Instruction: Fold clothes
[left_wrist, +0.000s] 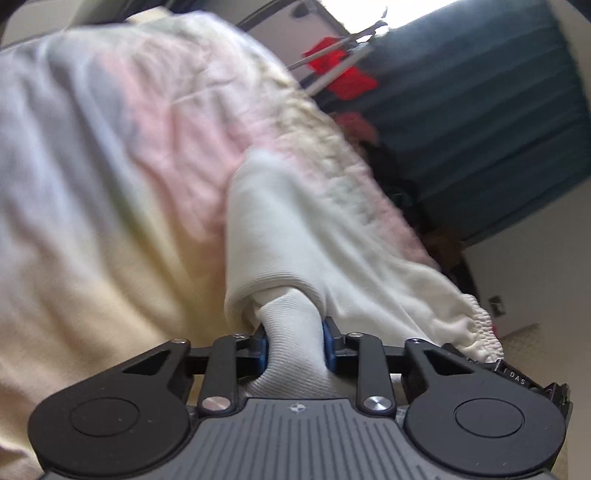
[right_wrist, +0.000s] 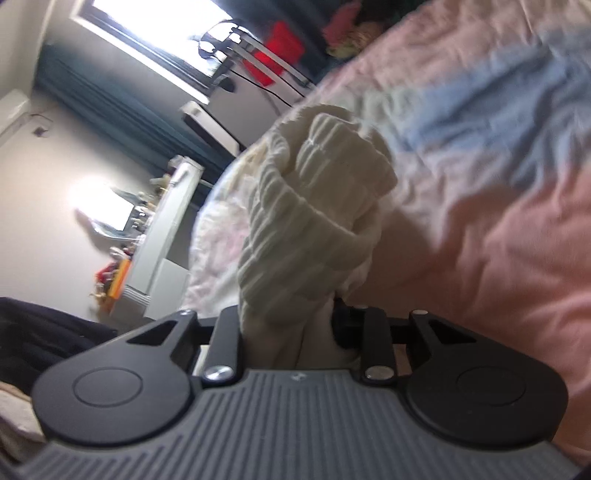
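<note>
Left wrist view: grey ribbed gripper body fills the bottom edge. Left gripper (left_wrist: 295, 345) has its blue-padded fingers (left_wrist: 261, 345) drawn in tight on a twisted neck of white ribbed garment (left_wrist: 280, 236). Cloth bunches through the gap and spills back over the body. Rest of the garment fans away ahead and to the right, ending in a gathered elastic hem (left_wrist: 480, 328). It hangs against a pastel quilt (left_wrist: 110, 166) banded in pink, yellow and pale blue. Behind, a teal curtain (left_wrist: 498, 122), something red (left_wrist: 347, 77) on metal rods, bright window above. Picture is blurred throughout.

Right wrist view: same grey ribbed body lowest in frame. Right gripper (right_wrist: 295, 325) is clamped on a thick wad of the cream ribbed garment (right_wrist: 314, 206); right finger (right_wrist: 345, 325) shows dark beside the cloth, left one is hidden under it. Garment bulges up ahead of the fingers in a rounded lump, over the pastel quilt (right_wrist: 498, 184). To the left: teal curtain (right_wrist: 122, 99), lit window (right_wrist: 159, 33), white dresser (right_wrist: 162, 240) with small clutter, red item (right_wrist: 280, 51) on a rack.
</note>
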